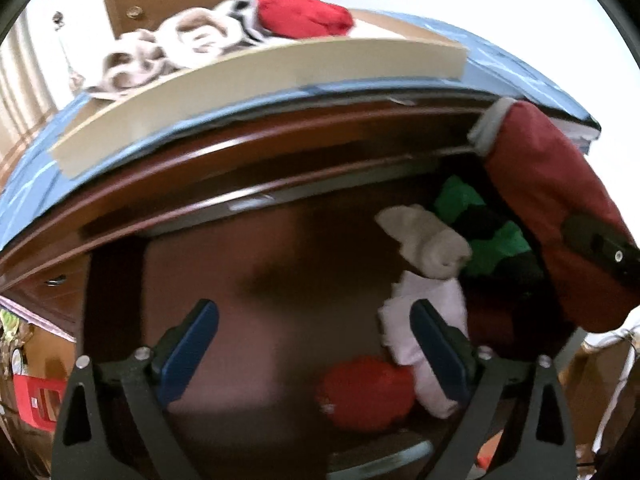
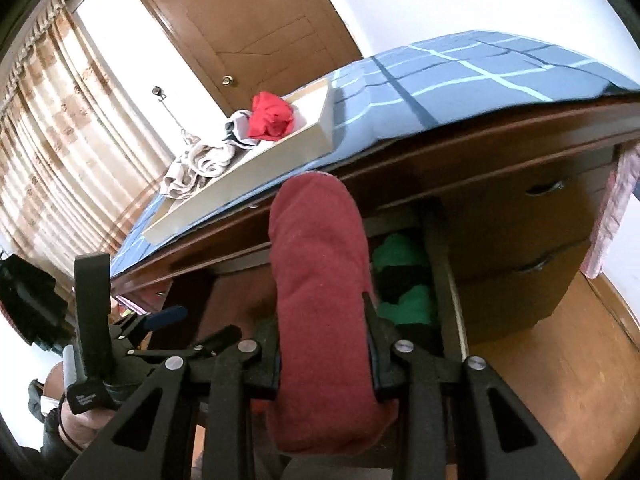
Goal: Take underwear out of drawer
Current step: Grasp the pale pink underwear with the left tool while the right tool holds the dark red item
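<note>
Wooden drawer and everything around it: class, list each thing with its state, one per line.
Wooden drawer: open.
Dark red folded garment: gripped, lifted.
Right gripper: shut on garment.
Left gripper: open, empty.
Cream tray: holds clothes.
Brown door: closed.

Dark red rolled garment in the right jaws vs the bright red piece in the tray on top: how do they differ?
The dark red garment is a long, tight roll; the bright red piece is a loose crumpled heap. The dark red garment is clamped in the right gripper in front of the open drawer; the bright red piece lies free in the tray on the desk top. Both are red cloth, out of the drawer.
</note>
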A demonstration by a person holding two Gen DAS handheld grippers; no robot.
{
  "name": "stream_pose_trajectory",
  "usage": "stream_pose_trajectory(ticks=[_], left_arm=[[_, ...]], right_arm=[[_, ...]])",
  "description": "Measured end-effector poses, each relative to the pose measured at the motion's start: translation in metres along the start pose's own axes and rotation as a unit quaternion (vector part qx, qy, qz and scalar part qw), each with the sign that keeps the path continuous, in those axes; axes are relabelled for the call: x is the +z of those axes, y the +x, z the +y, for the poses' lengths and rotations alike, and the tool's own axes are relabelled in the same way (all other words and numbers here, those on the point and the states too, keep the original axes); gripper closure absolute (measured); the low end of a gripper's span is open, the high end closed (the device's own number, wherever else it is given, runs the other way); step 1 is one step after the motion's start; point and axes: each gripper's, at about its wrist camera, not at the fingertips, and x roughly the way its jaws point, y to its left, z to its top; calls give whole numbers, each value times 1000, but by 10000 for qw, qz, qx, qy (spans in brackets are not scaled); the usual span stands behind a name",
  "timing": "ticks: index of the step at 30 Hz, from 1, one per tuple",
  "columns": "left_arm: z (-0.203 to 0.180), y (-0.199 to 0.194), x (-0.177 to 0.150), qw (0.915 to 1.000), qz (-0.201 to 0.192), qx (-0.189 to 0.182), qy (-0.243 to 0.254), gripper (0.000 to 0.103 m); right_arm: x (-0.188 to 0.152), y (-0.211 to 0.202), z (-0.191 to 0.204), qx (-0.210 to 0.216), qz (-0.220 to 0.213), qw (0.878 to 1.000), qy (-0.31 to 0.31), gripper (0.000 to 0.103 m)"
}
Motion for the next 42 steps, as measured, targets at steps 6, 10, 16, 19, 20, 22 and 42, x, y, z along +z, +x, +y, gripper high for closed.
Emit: stream_pose_trajectory(ticks=[6,10,16,19,20,22,42], left_arm=[[-23,22,2,9977,646,-123,163,11],[-50,40,5,9912,1208,-224,493,16],[-75,59,2,9800,1795,-540,662,16],[-77,72,3,9715,2228,-741,323,16],[-77,75,3,9694,2313,-787,256,16],[-75,87,-1,9573,2694,-1041,-103,18],[-46,66,-30,9547,2195,-1763,-966,84]], right_arm=[[-4,-10,-19,-30,-61,9998,166,70],[-5,-10,-24,10,-121,9996,244,70],[-8,-21,-31,51,-244,9992,303,70],[-8,-21,-34,83,-249,9990,348,70],[-9,-22,-36,97,-255,9990,368,70],[-11,-25,-37,115,-276,9987,402,70],[-12,-33,-45,118,-371,9974,600,70]])
